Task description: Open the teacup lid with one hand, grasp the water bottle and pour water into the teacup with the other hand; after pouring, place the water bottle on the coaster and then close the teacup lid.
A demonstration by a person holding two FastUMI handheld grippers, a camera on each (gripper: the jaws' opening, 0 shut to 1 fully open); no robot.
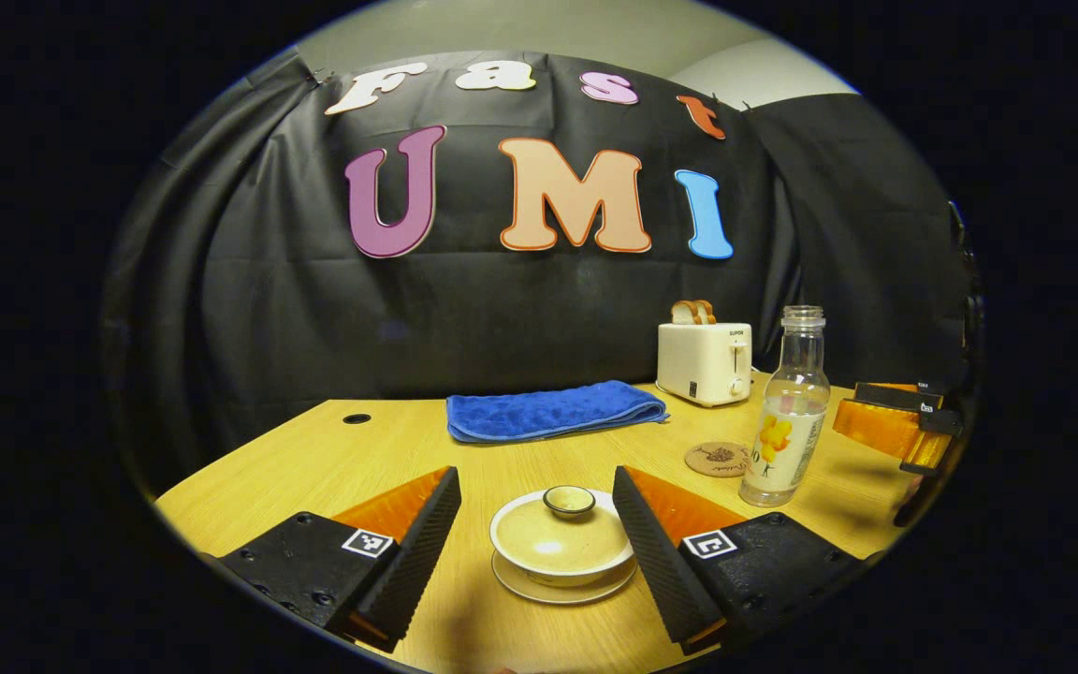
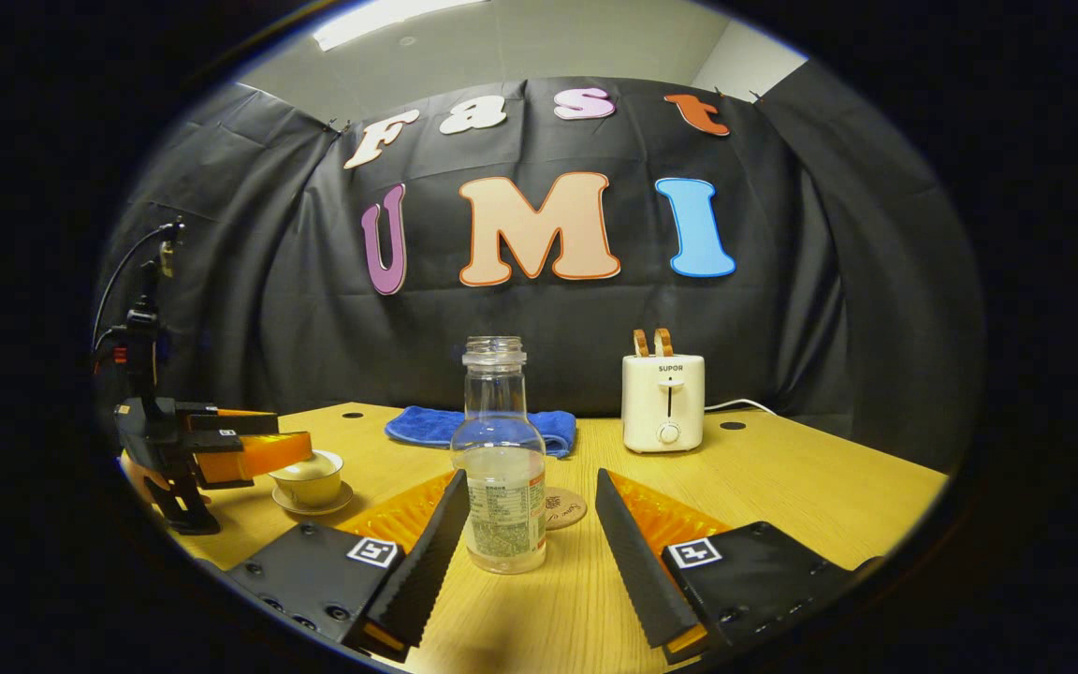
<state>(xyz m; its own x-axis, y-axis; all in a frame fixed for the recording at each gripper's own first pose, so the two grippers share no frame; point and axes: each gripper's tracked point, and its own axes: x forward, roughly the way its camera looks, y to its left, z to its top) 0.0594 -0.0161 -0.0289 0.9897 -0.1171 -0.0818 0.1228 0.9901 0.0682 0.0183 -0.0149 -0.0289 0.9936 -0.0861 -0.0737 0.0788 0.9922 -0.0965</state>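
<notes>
A cream lidded teacup (image 1: pixel 561 540) sits on its saucer on the wooden table, the lid's knob (image 1: pixel 569 500) on top. My left gripper (image 1: pixel 535 491) is open, its fingers standing either side of the cup without touching it. A clear uncapped water bottle (image 1: pixel 786 412) with some water stands to the right of the cup. In the right gripper view the bottle (image 2: pixel 500 468) stands between the open fingers of my right gripper (image 2: pixel 530 491), apart from both. A round cork coaster (image 1: pixel 717 459) lies just behind the bottle. The left gripper (image 2: pixel 221 445) hovers at the teacup (image 2: pixel 312 479).
A folded blue towel (image 1: pixel 553 410) lies at the back of the table (image 1: pixel 380 449). A white toaster (image 1: pixel 706 360) with bread slices stands at the back right, its cord trailing. The right gripper (image 1: pixel 895 426) appears at the far right of the left gripper view.
</notes>
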